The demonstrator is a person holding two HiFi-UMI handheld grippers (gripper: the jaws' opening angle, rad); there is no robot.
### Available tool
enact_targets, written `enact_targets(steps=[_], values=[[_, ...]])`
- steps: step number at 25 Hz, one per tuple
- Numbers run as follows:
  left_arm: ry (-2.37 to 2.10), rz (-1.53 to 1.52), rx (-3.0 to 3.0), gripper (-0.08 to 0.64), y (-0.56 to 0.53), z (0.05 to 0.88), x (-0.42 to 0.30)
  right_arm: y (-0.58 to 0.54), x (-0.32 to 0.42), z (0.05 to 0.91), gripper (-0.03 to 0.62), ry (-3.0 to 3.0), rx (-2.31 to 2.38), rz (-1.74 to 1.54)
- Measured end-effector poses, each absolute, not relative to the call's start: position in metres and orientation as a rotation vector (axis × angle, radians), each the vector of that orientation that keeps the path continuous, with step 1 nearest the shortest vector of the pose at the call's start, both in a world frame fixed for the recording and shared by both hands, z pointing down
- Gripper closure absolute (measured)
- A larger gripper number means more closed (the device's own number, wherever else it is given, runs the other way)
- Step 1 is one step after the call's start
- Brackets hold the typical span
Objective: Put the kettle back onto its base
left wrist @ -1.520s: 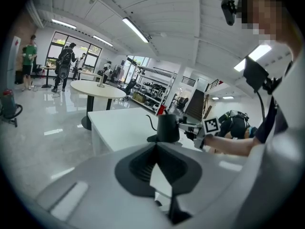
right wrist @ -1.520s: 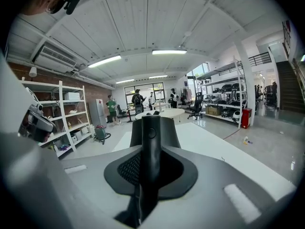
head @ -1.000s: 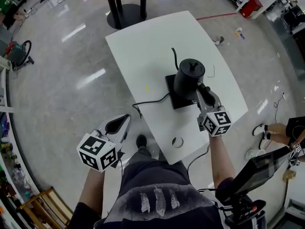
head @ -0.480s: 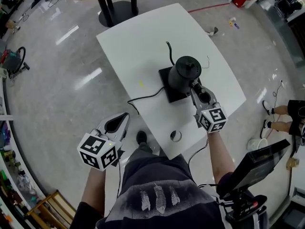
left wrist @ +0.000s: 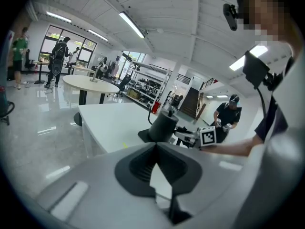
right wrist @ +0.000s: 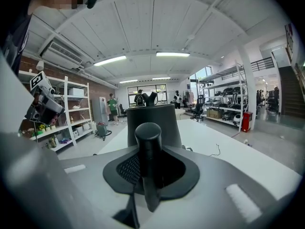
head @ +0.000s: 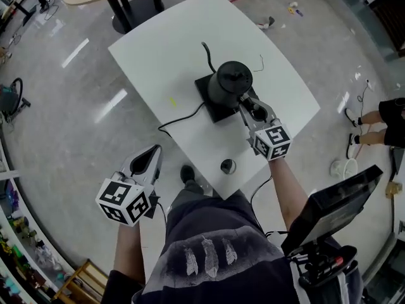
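Left tool (head: 154,152) hangs off the desk's (head: 183,43) near-left edge, above the floor. I read its tips as pressed together, empty. A black power cord (head: 180,118) snakes from that edge across the desk to the square base (head: 204,94). The kettle (head: 229,81) stands upright on the base, mid-desk. Right tool (head: 245,105) pinches the kettle's handle from the near side. A round cable hole (head: 228,166) sits near the front edge, beside that forearm.

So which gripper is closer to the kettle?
Right. The right gripper is at the kettle, its opening jaws around the handle. The left gripper hangs off the table's near edge, well away from it.
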State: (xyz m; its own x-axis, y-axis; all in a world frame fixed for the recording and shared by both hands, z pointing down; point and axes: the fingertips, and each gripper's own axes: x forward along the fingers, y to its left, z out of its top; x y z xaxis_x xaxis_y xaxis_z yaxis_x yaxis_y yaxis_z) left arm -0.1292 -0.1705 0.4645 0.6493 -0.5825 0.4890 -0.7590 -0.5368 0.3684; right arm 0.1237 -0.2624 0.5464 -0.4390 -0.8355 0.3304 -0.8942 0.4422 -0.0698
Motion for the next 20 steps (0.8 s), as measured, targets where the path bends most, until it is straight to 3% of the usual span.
enact_targets(steps=[7, 10, 15, 20], values=[[-1.040, 0.415, 2.329, 0.560, -0.171, 0.466, -0.124, -0.263, 0.131, 0.555, 0.516, -2.401, 1.503, 0.393], [-1.038, 0.394, 2.336, 0.560, -0.174, 0.472, -0.118, -0.264, 0.140, 0.561, 0.394, -2.368, 1.498, 0.401], [-1.027, 0.367, 2.352, 0.560, -0.180, 0.469, -0.113, -0.266, 0.145, 0.549, 0.287, -2.387, 1.520, 0.437], [-1.022, 0.332, 2.351, 0.560, -0.168, 0.447, -0.131, -0.254, 0.143, 0.512, 0.249, -2.368, 1.561, 0.422]])
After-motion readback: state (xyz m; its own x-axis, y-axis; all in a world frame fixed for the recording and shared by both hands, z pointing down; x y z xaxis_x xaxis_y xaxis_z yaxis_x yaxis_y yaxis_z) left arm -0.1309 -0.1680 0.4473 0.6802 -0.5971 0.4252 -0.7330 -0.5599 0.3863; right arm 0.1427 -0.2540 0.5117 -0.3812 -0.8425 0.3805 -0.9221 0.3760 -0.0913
